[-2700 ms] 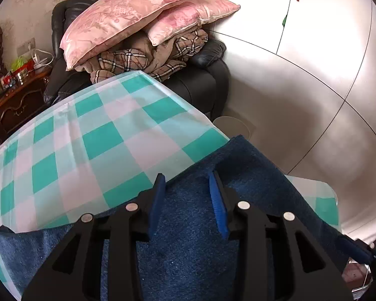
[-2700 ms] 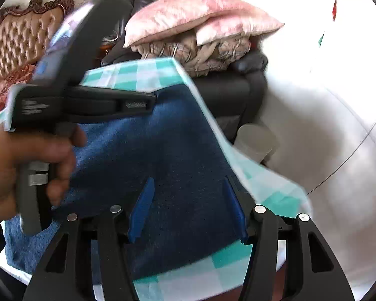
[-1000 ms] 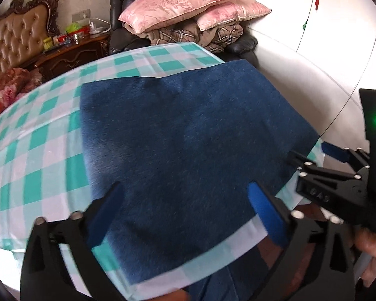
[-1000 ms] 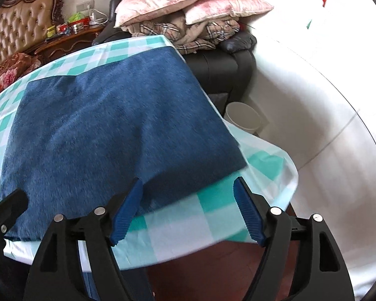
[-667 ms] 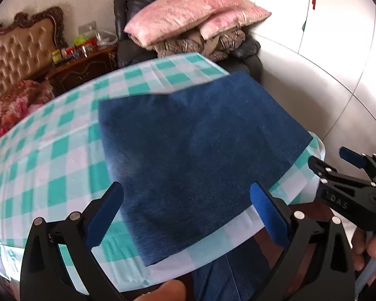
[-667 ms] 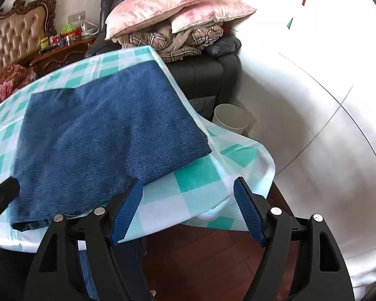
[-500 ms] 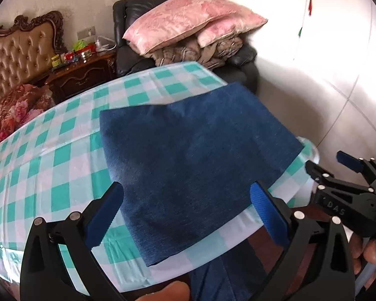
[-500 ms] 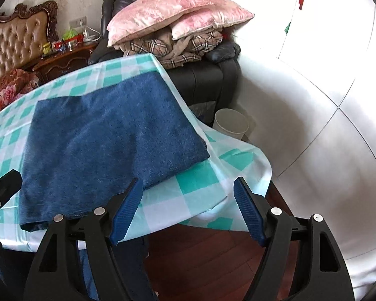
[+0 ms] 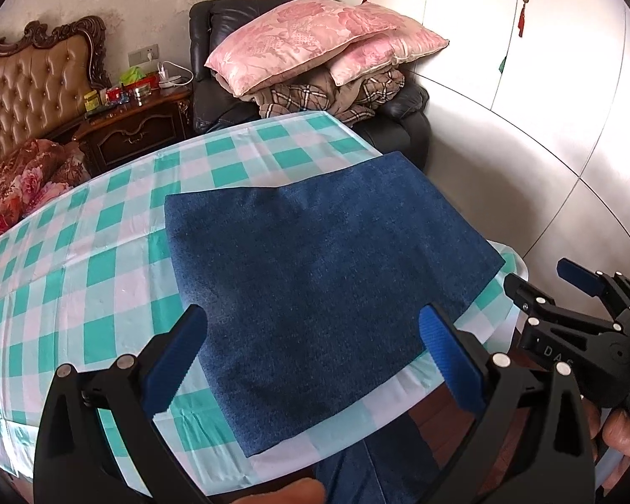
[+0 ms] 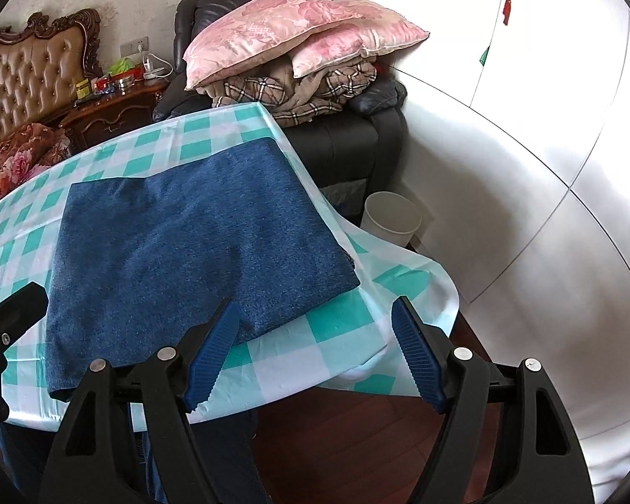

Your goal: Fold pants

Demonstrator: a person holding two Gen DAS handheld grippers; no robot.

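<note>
1. Folded pants (image 9: 315, 290) lie flat on the counter (image 9: 84, 277), at its right near corner.
2. Left gripper (image 9: 311, 355) and right gripper (image 10: 315, 350): jaws spread, empty, above the pants' near edge.
3. Looks done; if tidying, press flat, don't drag the tablecloth (image 10: 344, 336).

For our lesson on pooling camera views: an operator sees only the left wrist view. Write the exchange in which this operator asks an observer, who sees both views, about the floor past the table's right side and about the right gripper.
Operator: The folded pants fill my view. Is anything on the floor past the table's right side?
Observer: Yes, a white bin stands on the floor beside the black armchair.
Operator: I see the right gripper only from the side. How do its jaws stand?
Observer: Wide open, with nothing gripped between the pads.
</note>
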